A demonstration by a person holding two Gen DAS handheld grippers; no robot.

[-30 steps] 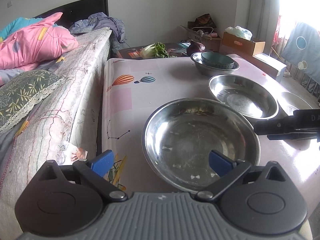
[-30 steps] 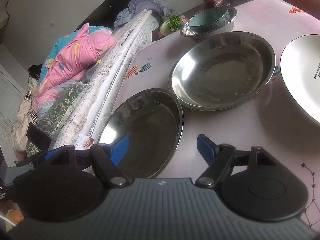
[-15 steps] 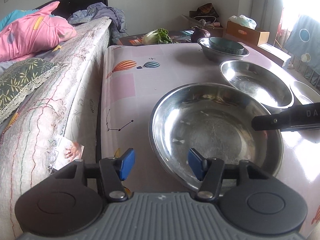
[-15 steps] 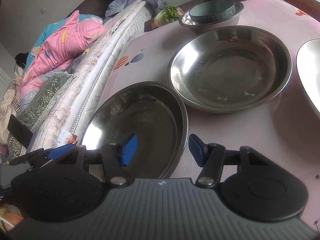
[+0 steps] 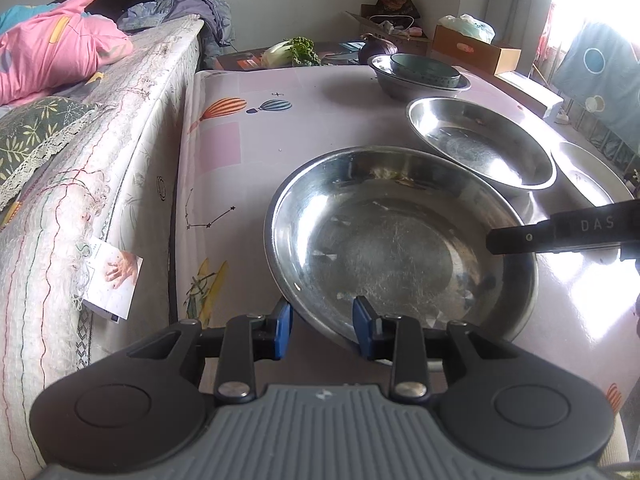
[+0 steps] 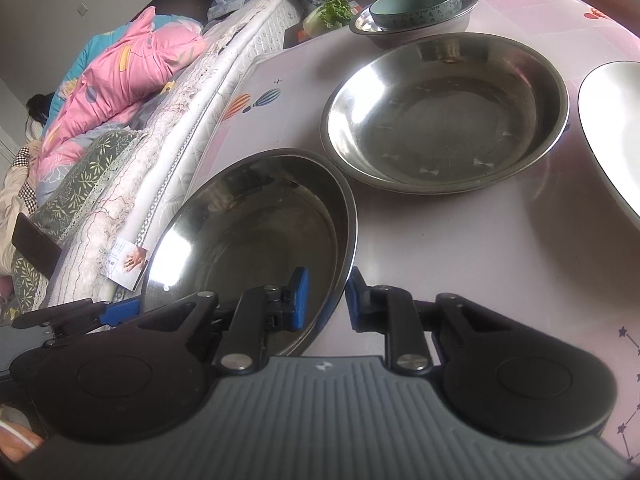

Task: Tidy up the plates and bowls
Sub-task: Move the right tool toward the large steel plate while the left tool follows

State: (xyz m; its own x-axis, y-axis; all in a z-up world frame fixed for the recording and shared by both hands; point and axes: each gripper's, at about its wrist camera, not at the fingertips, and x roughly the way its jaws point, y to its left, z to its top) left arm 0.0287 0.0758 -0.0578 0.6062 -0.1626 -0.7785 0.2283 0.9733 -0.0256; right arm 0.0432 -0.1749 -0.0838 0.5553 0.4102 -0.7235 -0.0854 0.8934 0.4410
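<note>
- Near bowl (image 5: 400,240): scuffed, shiny metal.
- Second bowl (image 6: 448,116): polished metal, mirror-like.
- Teal bowl (image 6: 416,6): glazed ceramic by the look of it.
- Table (image 5: 240,148): glossy printed plastic cover.
- Pads (image 5: 282,328): matt blue rubber.
- Quilt (image 6: 132,68): soft pink cloth.
- Box (image 5: 476,46): plain cardboard.

White plate (image 6: 612,128) edge-cropped

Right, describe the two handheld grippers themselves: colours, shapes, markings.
Both look alike. The left gripper and right gripper each have a ribbed grey body, two round black housings, black linkage arms with silver rivets, and blue finger pads. A small white emblem sits on the grey part. The right gripper's arm shows white letters "DAS". No cables or sleeves are visible.
</note>
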